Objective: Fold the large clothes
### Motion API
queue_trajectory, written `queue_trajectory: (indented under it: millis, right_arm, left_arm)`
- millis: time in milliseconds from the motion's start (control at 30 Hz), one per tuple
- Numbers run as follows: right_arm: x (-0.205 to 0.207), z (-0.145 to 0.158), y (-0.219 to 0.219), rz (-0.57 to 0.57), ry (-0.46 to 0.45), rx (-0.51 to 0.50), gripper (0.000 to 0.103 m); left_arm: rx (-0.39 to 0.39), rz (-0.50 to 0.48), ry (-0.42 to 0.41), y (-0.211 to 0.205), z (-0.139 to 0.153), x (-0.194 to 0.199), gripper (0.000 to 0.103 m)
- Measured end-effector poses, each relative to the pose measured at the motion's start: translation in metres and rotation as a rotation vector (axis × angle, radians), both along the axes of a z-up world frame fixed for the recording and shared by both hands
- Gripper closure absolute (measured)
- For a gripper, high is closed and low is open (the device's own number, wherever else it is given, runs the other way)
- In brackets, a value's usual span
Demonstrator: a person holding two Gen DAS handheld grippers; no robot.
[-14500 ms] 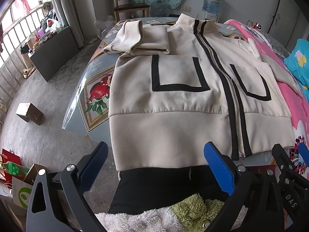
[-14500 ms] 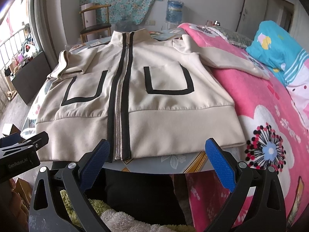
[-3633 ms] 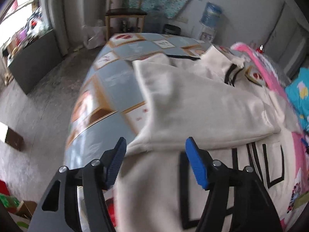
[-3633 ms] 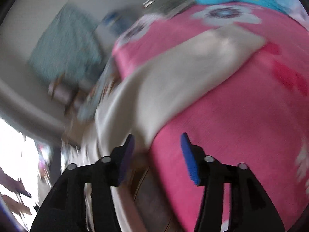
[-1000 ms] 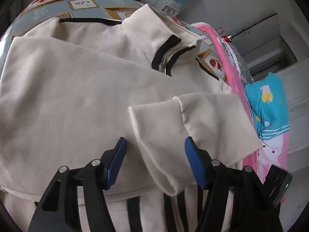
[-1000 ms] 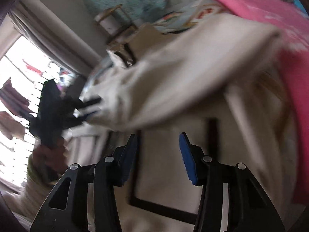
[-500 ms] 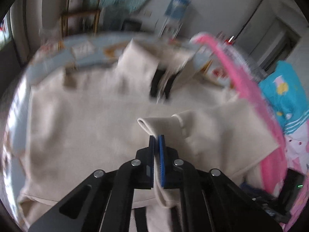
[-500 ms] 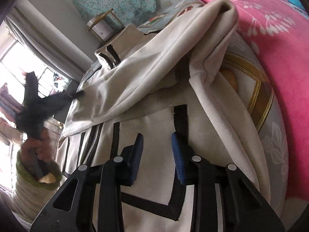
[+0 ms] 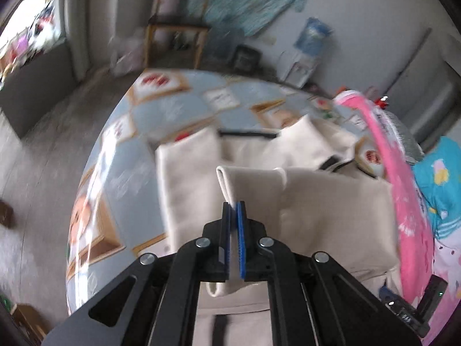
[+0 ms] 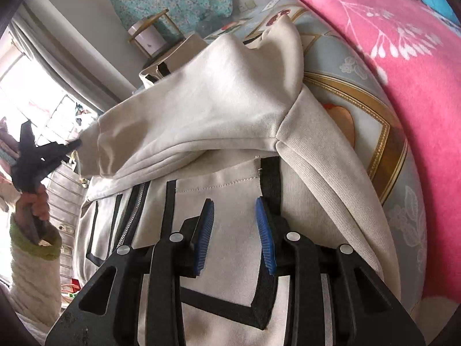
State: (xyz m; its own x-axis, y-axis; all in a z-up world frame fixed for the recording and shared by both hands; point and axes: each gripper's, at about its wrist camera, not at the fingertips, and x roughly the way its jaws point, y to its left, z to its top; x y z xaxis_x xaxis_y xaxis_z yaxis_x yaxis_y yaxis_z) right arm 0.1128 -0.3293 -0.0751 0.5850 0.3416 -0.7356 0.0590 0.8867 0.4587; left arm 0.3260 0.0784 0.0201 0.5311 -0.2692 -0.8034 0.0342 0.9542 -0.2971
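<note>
A cream zip jacket with black trim lies face up on the table. My left gripper is shut on the cuff of its sleeve and holds that cuff lifted above the jacket. In the right wrist view the same left gripper shows at the left, in a hand with a green cuff, and the sleeve stretches from the shoulder to it. My right gripper hovers low over the jacket's front by the black-edged pocket, jaws partly apart, with no fabric pinched between them.
The table has a glossy picture-tile cover and a rounded left edge above bare floor. A pink flowered blanket borders the jacket on the right. A wooden chair and a water bottle stand beyond the far end.
My left gripper shut on the sleeve cuff, then rose and swung left with it, pulling the sleeve taut. The right gripper's jaws narrowed, then it stayed over the pocket.
</note>
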Motion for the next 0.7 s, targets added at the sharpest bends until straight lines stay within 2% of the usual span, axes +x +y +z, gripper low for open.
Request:
queue_trajectory:
  millis: [133, 233, 300, 367, 467, 533, 600, 700]
  right_arm:
    - [0.004, 0.0, 0.007, 0.01, 0.013, -0.031, 0.072]
    - [0.007, 0.003, 0.011, 0.018, 0.031, -0.054, 0.07]
    - [0.01, 0.006, 0.014, 0.03, 0.062, -0.054, 0.063]
    - [0.009, 0.021, 0.013, 0.044, 0.077, -0.027, 0.058]
    - [0.012, 0.059, 0.003, 0.04, 0.018, -0.043, 0.051]
    - [0.025, 0.081, -0.012, 0.01, -0.02, -0.062, 0.05]
    - [0.051, 0.09, -0.03, -0.035, -0.026, -0.07, 0.05]
    - [0.098, 0.078, -0.056, -0.107, 0.003, -0.059, 0.05]
  left_arm:
    - [0.002, 0.006, 0.006, 0.006, -0.01, -0.004, 0.099]
    - [0.02, 0.029, 0.082, 0.013, -0.036, 0.007, 0.099]
    - [0.009, 0.039, 0.123, 0.018, -0.051, 0.01, 0.098]
    - [0.004, 0.033, 0.11, 0.019, -0.054, 0.008, 0.098]
    - [0.013, 0.015, 0.1, 0.019, -0.056, 0.009, 0.098]
    - [0.016, 0.009, 0.101, 0.019, -0.058, 0.009, 0.098]
    - [0.016, 0.008, 0.1, 0.019, -0.059, 0.01, 0.098]
    - [0.015, 0.011, 0.096, 0.02, -0.058, 0.01, 0.098]
